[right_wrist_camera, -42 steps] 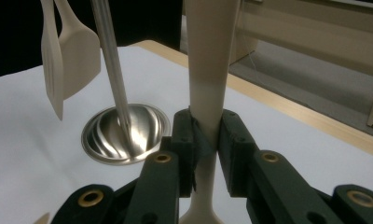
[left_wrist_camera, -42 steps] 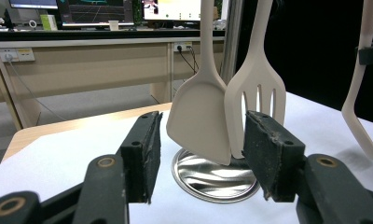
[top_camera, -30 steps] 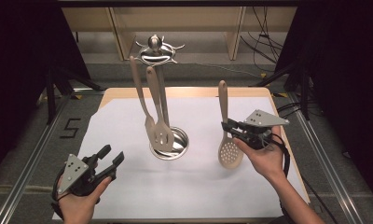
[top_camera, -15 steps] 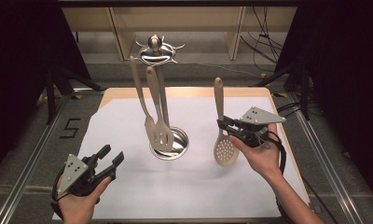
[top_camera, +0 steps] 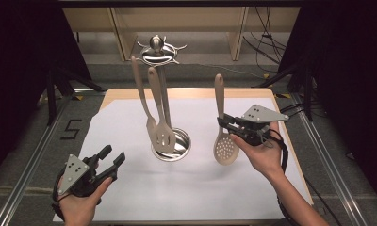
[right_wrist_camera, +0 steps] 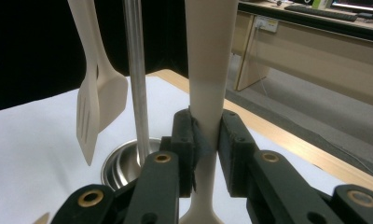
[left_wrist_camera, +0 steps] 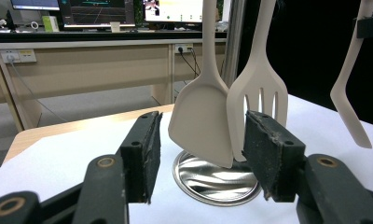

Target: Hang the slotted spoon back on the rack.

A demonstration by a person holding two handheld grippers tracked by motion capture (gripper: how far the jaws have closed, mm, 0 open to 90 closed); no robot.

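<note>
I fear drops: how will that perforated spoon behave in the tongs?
Probably stiff and light: the perforated spoon stays straight, clamped mid-handle by the right tongs. Its smooth handle might slip or swing, bowl hanging low.

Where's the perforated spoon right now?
In the high view the perforated spoon is right of the utensil stand, held upright by its handle in the right hand-held gripper, bowl down.

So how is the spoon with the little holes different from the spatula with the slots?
The perforated spoon has a round head dotted with small holes; the slotted spatula has a flat, squarish head with long slots. The spoon is clamped by its handle in the right tongs, off the rack; the spatula hangs from the metal rack, untouched, over its round base. Both are the same pale beige, with long handles and heads pointing down.
</note>
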